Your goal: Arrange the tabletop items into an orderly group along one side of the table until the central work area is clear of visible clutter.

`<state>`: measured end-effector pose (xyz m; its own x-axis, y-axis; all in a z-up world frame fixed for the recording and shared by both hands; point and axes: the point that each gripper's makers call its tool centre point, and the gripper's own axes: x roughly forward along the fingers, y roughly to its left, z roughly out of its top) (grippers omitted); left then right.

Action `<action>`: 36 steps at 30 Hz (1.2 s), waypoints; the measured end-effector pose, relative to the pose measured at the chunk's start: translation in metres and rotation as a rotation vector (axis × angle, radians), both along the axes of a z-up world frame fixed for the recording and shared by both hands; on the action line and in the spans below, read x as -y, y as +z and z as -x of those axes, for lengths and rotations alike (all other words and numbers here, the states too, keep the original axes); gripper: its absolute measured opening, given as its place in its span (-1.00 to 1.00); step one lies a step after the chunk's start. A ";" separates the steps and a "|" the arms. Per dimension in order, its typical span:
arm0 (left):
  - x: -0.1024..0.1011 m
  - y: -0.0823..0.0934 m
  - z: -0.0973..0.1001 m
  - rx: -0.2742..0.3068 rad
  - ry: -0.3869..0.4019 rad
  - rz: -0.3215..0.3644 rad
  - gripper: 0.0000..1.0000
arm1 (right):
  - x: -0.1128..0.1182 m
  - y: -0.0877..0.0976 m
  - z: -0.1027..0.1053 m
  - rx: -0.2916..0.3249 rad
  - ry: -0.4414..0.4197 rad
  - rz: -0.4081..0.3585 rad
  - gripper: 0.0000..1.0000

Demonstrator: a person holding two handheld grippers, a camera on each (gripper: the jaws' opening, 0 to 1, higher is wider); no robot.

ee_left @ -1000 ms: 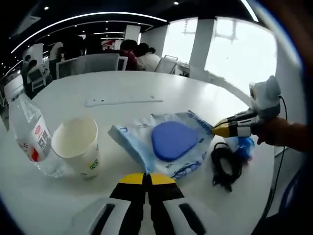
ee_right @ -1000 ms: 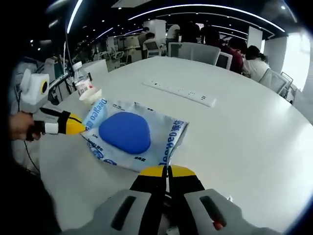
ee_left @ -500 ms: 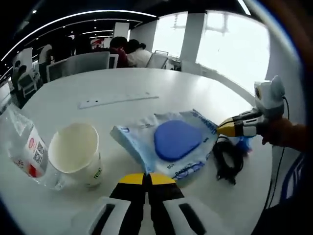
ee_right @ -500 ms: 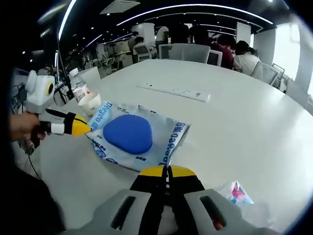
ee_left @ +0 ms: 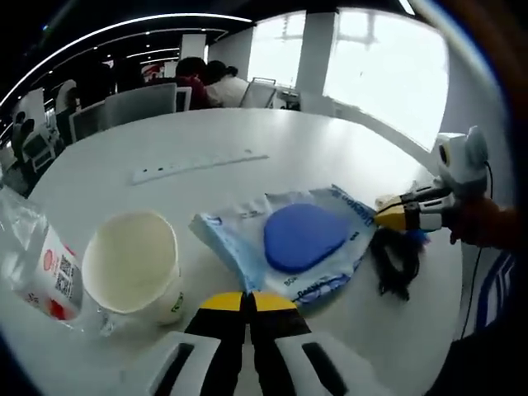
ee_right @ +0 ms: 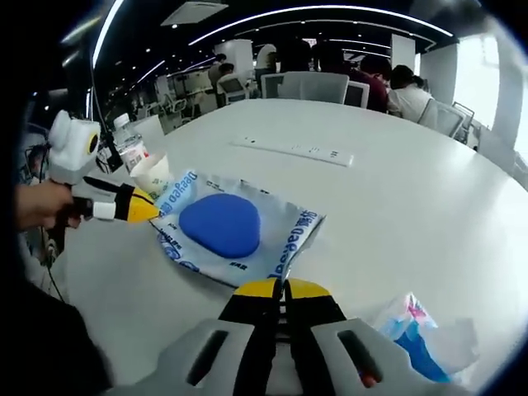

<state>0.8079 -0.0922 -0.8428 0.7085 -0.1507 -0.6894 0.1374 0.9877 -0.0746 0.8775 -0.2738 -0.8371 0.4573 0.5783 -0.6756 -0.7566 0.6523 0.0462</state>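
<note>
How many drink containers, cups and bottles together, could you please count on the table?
2. The paper cup stands near the table edge beside the blue packet; the plastic bottle stands just beyond the cup, at the view's edge. Others may lie out of frame.

The left tongs (ee_left: 245,299) are held low and level, their yellow-tipped jaws pressed together with nothing between them. The right tongs (ee_right: 285,288) sit the same way, jaws closed and empty. In the left gripper view the right tongs come in from the right, gripped by a hand (ee_left: 477,225). In the right gripper view another hand (ee_right: 37,205) grips the left tongs.
</note>
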 end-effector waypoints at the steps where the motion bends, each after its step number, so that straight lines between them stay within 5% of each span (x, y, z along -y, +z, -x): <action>1: 0.000 -0.001 -0.001 -0.001 0.000 -0.005 -1.00 | -0.001 -0.002 0.000 0.001 0.003 0.004 -1.00; 20: -0.005 -0.012 0.005 -0.050 0.048 -0.038 -0.96 | -0.006 -0.018 0.004 -0.025 0.026 0.031 -0.98; 36: -0.004 -0.003 0.015 -0.041 0.070 -0.039 -0.88 | -0.001 -0.012 0.008 -0.009 0.035 0.036 -0.63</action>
